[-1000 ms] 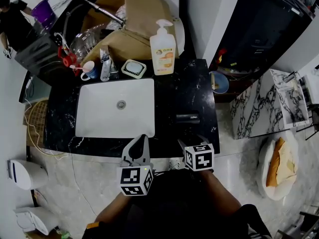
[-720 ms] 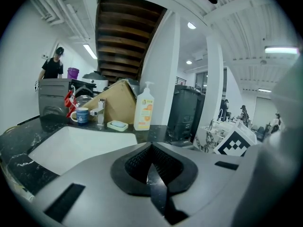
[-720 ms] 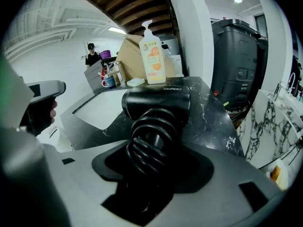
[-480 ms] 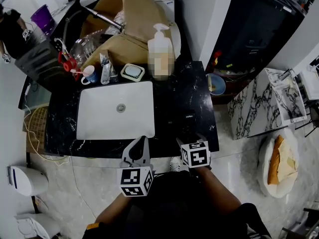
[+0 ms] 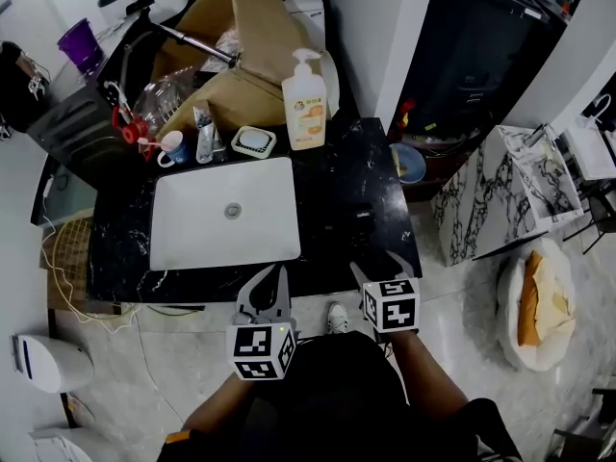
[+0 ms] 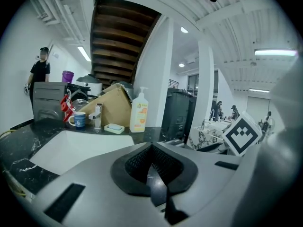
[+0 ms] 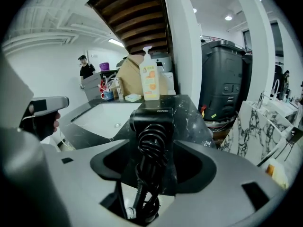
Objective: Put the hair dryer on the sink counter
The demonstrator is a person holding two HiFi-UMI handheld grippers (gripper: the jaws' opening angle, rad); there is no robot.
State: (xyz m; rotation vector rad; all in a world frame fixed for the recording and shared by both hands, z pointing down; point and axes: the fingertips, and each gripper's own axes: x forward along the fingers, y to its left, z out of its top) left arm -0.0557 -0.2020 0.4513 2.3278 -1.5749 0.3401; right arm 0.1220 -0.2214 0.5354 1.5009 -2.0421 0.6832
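The black hair dryer lies on the black marble sink counter, to the right of the white sink. Its cord is coiled around the handle. My right gripper sits at the counter's front edge. Its jaws are opening and stand on either side of the dryer's handle without pressing it. My left gripper hovers at the front edge below the sink. In the left gripper view the left gripper is shut on nothing.
A soap pump bottle, a soap dish, a tap and a cup line the counter's back edge. Behind them stands a cardboard box. A marbled cabinet stands to the right. A person is at the far left.
The right gripper's jaws have spread wider around the hair dryer, which stays on the counter. The left gripper has barely moved. The head view has shifted slightly.
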